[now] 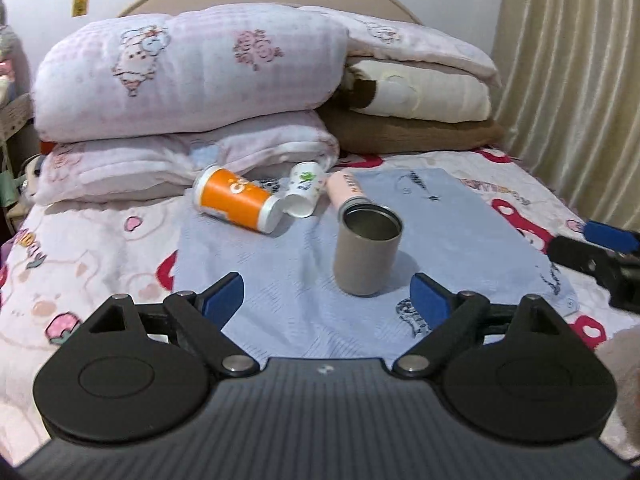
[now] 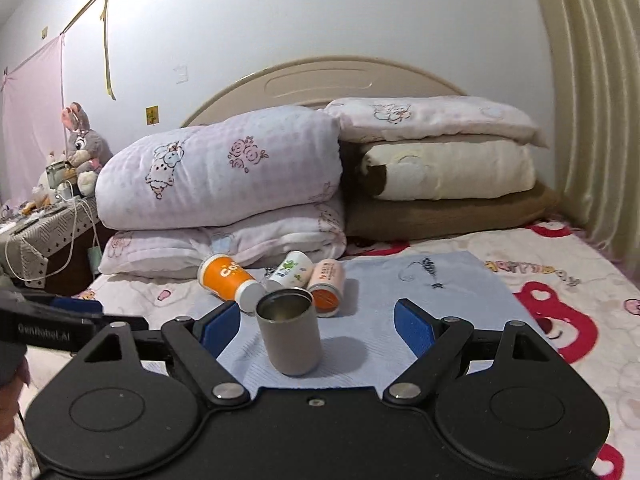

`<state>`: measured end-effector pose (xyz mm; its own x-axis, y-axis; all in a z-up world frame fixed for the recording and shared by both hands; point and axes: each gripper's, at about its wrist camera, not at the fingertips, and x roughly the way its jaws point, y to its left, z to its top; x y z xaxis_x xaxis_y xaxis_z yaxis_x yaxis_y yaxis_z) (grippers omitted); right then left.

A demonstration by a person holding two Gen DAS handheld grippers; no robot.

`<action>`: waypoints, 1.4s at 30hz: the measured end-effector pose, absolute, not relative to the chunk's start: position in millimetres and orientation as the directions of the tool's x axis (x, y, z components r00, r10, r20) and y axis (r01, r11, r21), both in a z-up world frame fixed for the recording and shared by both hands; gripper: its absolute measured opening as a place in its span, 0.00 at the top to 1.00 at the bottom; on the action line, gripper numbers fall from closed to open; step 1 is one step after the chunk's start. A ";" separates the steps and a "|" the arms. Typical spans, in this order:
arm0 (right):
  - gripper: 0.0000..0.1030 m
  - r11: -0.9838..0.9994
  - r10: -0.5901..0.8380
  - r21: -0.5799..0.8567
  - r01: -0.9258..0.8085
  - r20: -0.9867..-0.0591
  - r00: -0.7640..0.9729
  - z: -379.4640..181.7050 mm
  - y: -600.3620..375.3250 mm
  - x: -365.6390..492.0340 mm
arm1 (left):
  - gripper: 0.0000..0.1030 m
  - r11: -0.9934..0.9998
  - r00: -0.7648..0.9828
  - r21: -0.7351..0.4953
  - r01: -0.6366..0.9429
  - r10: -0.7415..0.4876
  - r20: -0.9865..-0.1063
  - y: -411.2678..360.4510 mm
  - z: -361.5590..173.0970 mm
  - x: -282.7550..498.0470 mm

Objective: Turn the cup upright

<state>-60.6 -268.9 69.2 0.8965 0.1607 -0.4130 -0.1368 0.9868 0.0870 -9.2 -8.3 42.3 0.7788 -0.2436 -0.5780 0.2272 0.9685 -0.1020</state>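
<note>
A grey metal cup [image 1: 366, 250] stands upright, mouth up, on a light blue cloth [image 1: 460, 220] on the bed; it also shows in the right wrist view [image 2: 290, 332]. My left gripper [image 1: 326, 300] is open and empty, just short of the cup. My right gripper [image 2: 318, 322] is open and empty, its blue pads [image 2: 412, 326] on either side of the cup without touching it. Its blue-tipped finger shows at the right edge of the left wrist view [image 1: 608, 234].
Behind the grey cup lie an orange cup [image 1: 234, 200], a small white patterned cup [image 1: 306, 186] and a pink cup [image 1: 346, 192], all on their sides. Folded quilts [image 1: 184, 72] and pillows [image 1: 416, 92] are stacked at the headboard. A curtain [image 1: 568, 60] hangs right; a cluttered side table [image 2: 44, 224] stands left.
</note>
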 end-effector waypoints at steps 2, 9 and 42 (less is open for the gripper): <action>0.15 0.989 0.145 0.043 -0.140 -0.415 0.898 65.3 -265.3 -70.0 | 0.12 0.977 0.786 -0.068 0.200 -0.202 -0.585 -8.8 38.3 -12.7; 0.09 0.990 0.111 -0.039 -0.138 -0.407 0.907 58.7 -253.3 -80.2 | 0.12 0.985 0.766 -0.027 0.172 -0.151 -0.624 -11.0 21.7 -10.5; 0.00 0.994 0.003 0.095 0.047 -0.465 0.885 37.2 -274.4 -66.9 | 0.00 0.998 0.766 -0.020 0.054 -0.054 -0.641 -13.6 5.4 -15.8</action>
<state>-66.9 -274.4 37.2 0.8852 0.0028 -0.4652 0.0468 0.9944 0.0950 -15.8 -13.6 5.4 0.7660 -0.0540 -0.6405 0.0540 0.9983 -0.0196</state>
